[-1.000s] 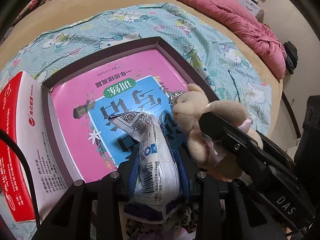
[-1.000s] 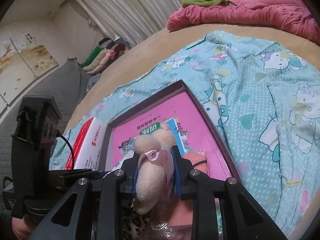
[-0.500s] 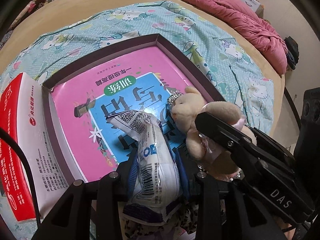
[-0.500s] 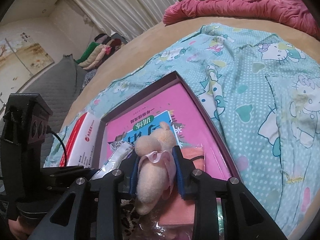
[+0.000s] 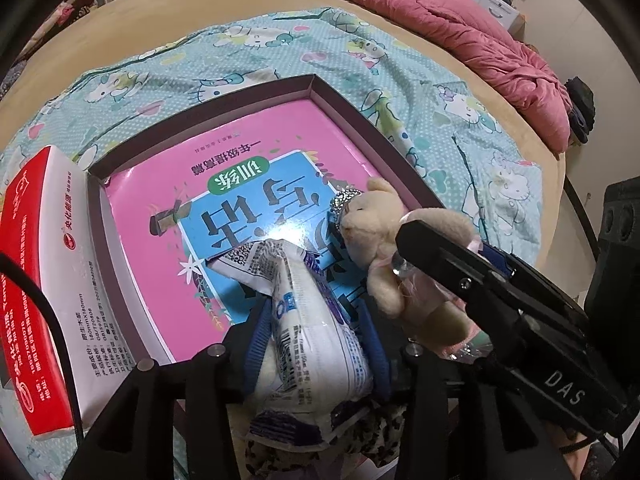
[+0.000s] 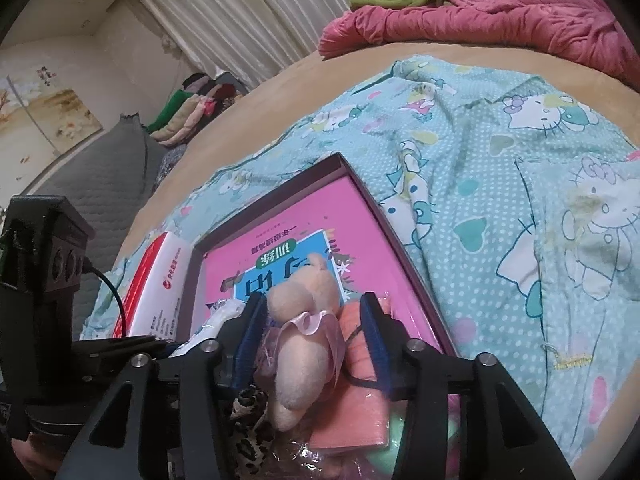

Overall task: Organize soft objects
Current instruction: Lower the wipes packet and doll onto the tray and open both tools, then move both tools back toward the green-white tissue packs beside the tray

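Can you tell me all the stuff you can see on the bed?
Teddy: one, beige, in the box, between the right jaws.
Packet: one, white and blue, in the box, between the left jaws.
Book: one, pink, flat in the box.
Box: one, dark purple, on the sheet.
Carton: one, red and white, left of the box.
Sheet: one, teal, cartoon cats.
Quilt: one, pink, far end.
Grippers: two, black, left, right, both just opening.

Your left wrist camera looks steeply down, close over the shallow box on the bed. Your right wrist camera sits just as near but faces flatter, toward the curtains. Both share the box's far corner and the pink workbook.
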